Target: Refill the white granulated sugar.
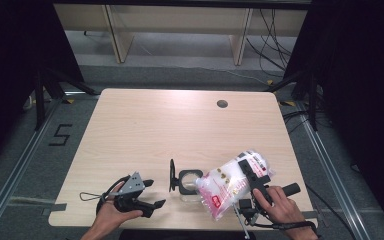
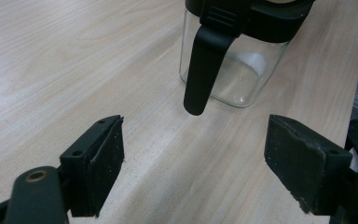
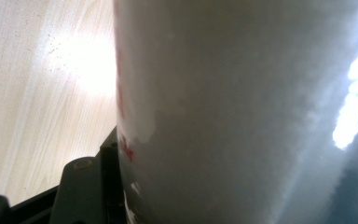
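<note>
pads (image 3: 86,186) grip bag (image 1: 230,185) (tilted over jar (image 1: 190,182))

A white, red-printed bag (image 1: 232,186) tilts mouth-down over a clear, open-lidded jar (image 1: 187,182) near the table's front edge.

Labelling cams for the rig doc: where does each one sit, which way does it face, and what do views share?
High view: above the person's side, facing forward and down on the table; forearms, left gripper, right gripper.
Left gripper view: on the left gripper, along its open jaws toward the glass jar.
Right gripper view: on the right gripper, close against the white bag; one jaw at the bag's left.
Shared: jar in high and left gripper views; bag in high and right gripper views.
</note>
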Available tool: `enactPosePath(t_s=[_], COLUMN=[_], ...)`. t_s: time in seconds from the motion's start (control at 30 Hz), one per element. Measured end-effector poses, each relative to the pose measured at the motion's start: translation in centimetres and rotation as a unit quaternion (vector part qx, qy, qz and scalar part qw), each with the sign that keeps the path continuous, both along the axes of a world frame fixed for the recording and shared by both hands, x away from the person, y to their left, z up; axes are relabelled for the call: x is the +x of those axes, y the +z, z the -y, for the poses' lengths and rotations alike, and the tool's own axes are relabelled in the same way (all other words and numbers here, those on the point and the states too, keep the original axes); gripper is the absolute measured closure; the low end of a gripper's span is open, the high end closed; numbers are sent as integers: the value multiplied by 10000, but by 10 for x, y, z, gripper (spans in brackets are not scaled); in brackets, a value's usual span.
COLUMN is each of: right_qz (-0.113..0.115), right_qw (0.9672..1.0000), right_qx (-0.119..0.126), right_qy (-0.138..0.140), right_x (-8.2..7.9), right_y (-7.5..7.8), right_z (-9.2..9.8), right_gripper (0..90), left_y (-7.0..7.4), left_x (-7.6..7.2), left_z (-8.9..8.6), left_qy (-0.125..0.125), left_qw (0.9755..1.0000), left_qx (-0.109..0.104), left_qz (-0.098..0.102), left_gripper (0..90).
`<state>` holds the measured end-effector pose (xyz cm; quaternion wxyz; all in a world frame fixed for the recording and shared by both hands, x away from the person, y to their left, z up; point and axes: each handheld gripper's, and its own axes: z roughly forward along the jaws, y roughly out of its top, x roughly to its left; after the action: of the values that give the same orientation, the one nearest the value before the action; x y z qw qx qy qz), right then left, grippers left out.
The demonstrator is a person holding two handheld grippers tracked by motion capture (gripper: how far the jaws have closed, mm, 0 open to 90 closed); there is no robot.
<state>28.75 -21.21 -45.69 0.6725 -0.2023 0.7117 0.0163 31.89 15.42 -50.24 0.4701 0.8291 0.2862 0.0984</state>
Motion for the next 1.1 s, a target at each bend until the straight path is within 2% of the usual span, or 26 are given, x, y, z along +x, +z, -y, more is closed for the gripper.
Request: enactPosePath(t_s=[0.07, 0.13, 0.17, 0.2, 0.37, 0.57, 0.7, 0.73, 0.77, 0.8, 0.93, 0.97, 1.0, 1.03, 1.1], right_qz=[14, -88, -53, -80, 86, 122, 162, 224, 230, 236, 252, 296, 226, 279, 227], right_qw=[10000, 9998, 9998, 9999, 9995, 9993, 9990, 9981, 9958, 9954, 9958, 9969, 9958, 9976, 9980], right_qx=[-18, 69, 93, -7, -302, -357, -408, -565, -878, -926, -873, -724, -881, -640, -584], right_qy=[-3, -167, -171, -142, 2, -66, -62, -86, -94, -111, -60, -20, -53, 19, 2], right_x=[0, -1, -1, 0, 2, 2, 1, 1, 1, 1, 1, 1, 1, 2, 2], right_y=[0, -4, -4, -4, -2, -1, 0, 3, 5, 5, 6, 5, 6, 5, 5], right_z=[0, 2, 2, 1, -2, -2, -2, -2, -2, -2, -3, -3, -3, -3, -2], right_gripper=[382, 382, 383, 383, 383, 384, 385, 385, 385, 385, 386, 387, 387, 387, 387], left_y=[-1, 0, 0, 0, 0, 0, 0, 0, 0, 0, 0, 0, 0, 0, 0], left_x=[0, 0, 0, 2, 1, 0, 1, 1, 1, 1, 1, 1, 1, 1, 1], left_z=[0, 0, 0, 0, 0, 1, 0, 0, 0, 0, 0, 0, 0, 0, 0], left_qy=[9, 9, -4, -83, -29, 21, -69, -71, -73, -78, -69, -73, -70, -70, -64], left_qw=[10000, 10000, 10000, 9999, 10000, 10000, 9999, 9999, 9999, 9999, 9999, 9999, 9999, 9999, 9999], left_qx=[-22, 28, 9, 29, 32, 37, 63, 69, 69, 72, 64, 65, 64, 64, 76], left_qz=[-3, -19, 7, 98, 41, 16, 91, 90, 91, 94, 90, 90, 89, 89, 92], left_gripper=[194, 194, 194, 194, 194, 194, 194, 194, 194, 194, 194, 194, 194, 194, 194])
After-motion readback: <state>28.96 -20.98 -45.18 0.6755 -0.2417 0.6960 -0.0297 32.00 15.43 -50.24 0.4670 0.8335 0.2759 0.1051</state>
